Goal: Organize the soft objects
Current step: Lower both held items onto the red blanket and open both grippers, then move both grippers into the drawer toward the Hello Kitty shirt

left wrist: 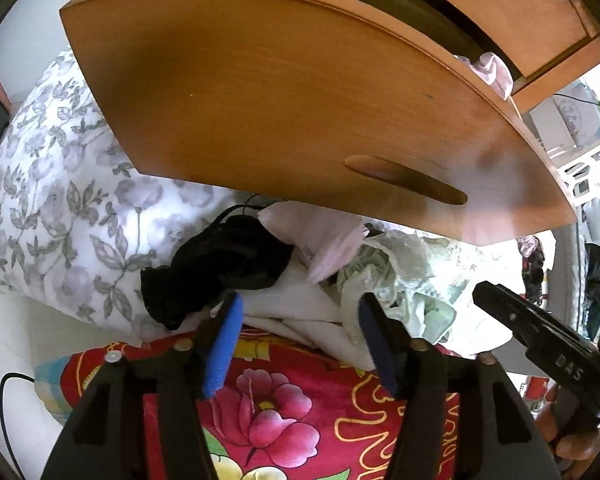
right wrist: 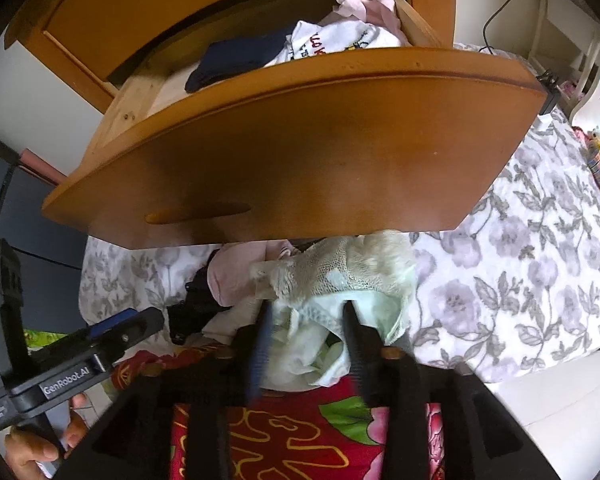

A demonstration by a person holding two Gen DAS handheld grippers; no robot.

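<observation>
Flowery grey and white bedding (right wrist: 520, 280) is covering the bed, and a red blanket with pink flowers (left wrist: 300, 412) is lying on the near side, under both tools. An open wooden drawer (right wrist: 300, 148) is sticking out over the bed on the far side. Inside it, a dark blue folded cloth (right wrist: 236, 60) is lying to the left, a white shirt with letters (right wrist: 332, 44) is sitting beside it, and a pink cloth (right wrist: 360, 0) is bunched up at the far right corner.

Below the drawer front, a small heap of soft clothes is lying on the bedding. A black lacy piece (left wrist: 216, 268) is sitting on the left of the heap. A pale pink piece (left wrist: 320, 236) is lying in the middle, touching the black one. A pale green lacy piece (right wrist: 340, 288) is sitting on the right. A white folded cloth (left wrist: 300, 312) is lying under them, near the red blanket.

The left gripper (left wrist: 300, 340) is hanging over the near edge of the heap with its jaws spread wide apart and nothing between them. The right gripper (right wrist: 308, 344) is reaching into the pale green lacy piece. Its jaws are spread too, with green cloth lying between them, but I cannot tell if they are squeezing it.
</observation>
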